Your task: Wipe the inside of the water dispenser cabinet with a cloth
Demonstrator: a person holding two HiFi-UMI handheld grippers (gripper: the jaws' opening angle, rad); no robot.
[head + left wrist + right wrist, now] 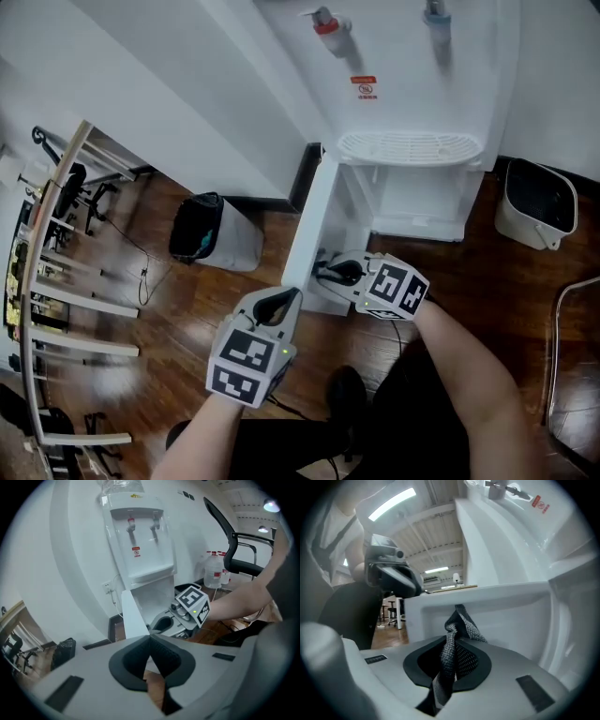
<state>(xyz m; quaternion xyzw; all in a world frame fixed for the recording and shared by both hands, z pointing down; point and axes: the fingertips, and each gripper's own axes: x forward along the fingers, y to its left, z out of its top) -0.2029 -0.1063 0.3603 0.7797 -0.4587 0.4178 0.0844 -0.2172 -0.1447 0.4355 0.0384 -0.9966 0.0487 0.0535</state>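
Observation:
The white water dispenser (403, 103) stands against the wall with its lower cabinet door (314, 225) swung open toward me. My right gripper (330, 274) is at the door's lower edge, in front of the cabinet opening (417, 202), and is shut on a grey mesh cloth (461, 623) that sticks out past its tips. In the right gripper view the cloth hangs before the door's white recessed panel (501, 606). My left gripper (278, 302) hovers just left of the door, shut, with nothing between its jaws. From the left gripper view, the right gripper's marker cube (192, 603) sits beside the door (133, 618).
A dark waste bin (208, 230) stands left of the door on the wood floor. A white bucket-like container (536, 202) sits right of the dispenser. A shelf rack (56, 281) runs along the far left. An office chair (234, 550) and water bottles (213, 571) stand to the right.

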